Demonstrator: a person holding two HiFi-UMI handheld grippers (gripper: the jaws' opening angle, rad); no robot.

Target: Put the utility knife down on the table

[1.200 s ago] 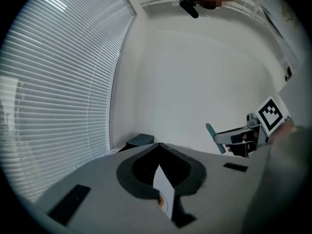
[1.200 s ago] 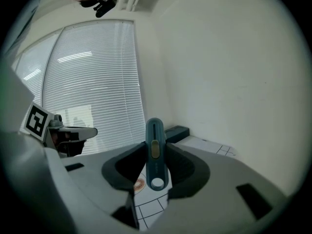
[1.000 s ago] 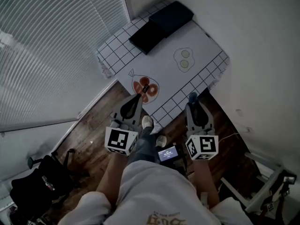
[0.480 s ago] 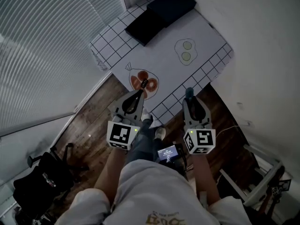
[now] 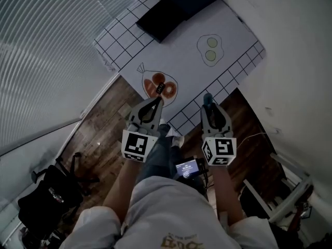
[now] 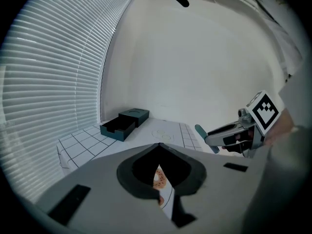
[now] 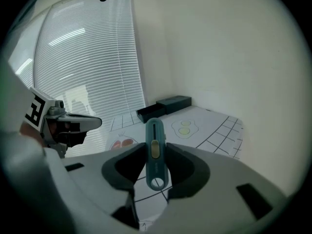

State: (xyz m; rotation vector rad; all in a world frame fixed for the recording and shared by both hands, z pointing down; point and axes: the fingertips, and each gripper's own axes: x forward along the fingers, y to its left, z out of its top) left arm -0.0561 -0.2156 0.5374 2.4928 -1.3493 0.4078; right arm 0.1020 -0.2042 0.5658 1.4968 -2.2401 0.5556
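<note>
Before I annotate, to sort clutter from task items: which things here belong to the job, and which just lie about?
Job: utility knife, right hand-held gripper clamping it, table.
Lying about: dark open box, left hand-held gripper, shut, empty.

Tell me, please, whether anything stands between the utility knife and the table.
Nothing visible does: the right claw holds the utility knife, and the table ahead is bare there; the dark box lies at its far end.
</note>
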